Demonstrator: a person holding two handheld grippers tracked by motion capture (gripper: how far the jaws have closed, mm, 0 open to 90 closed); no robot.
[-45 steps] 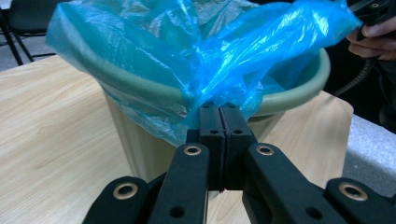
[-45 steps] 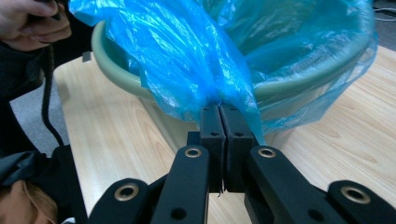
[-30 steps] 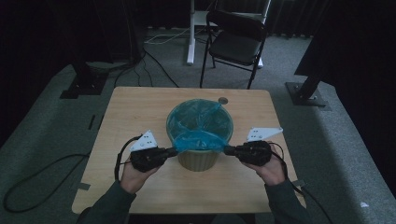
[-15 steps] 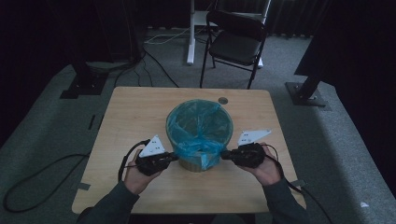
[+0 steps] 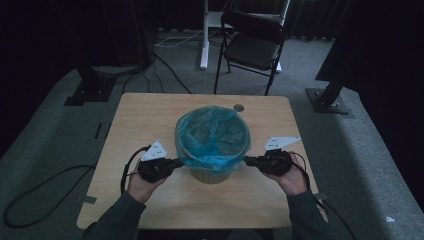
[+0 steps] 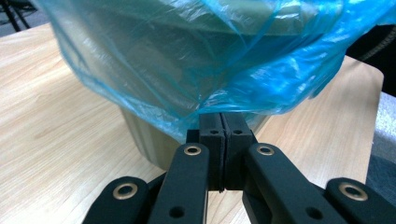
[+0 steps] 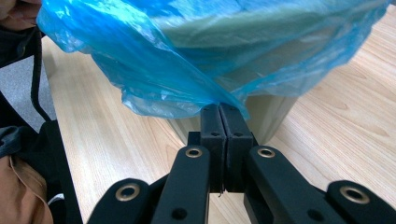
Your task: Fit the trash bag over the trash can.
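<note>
- The light wooden table with rounded corners [image 5: 150, 120] stands on grey carpet and carries everything here; a small round dark cap [image 5: 239, 107] sits in its top near the far edge, just beyond the bin.
- The round beige waste bin [image 5: 212, 175] stands upright a little nearer the person's edge than the far edge, about midway between the table's left and right edges. Its wall tapers down to the tabletop, as the left gripper view [image 6: 144, 140] and the right gripper view [image 7: 271, 116] show.
- The thin translucent blue plastic bin liner [image 5: 212, 135] lines the bin: it hangs inside the opening and its rim is folded over the bin's top edge, draping down the outer wall on all sides. Nothing but crumpled liner is visible inside the bin.
- The left gripper [image 5: 176, 162] lies level at the bin's left side, its jaws pressed together on the hanging hem of the liner [image 6: 219, 100], which is pinched between the fingertips.
- The right gripper [image 5: 248, 161] lies level at the bin's right side, jaws likewise closed tight on the liner's hem [image 7: 219, 100], the film pulled to a point at the fingertips.
</note>
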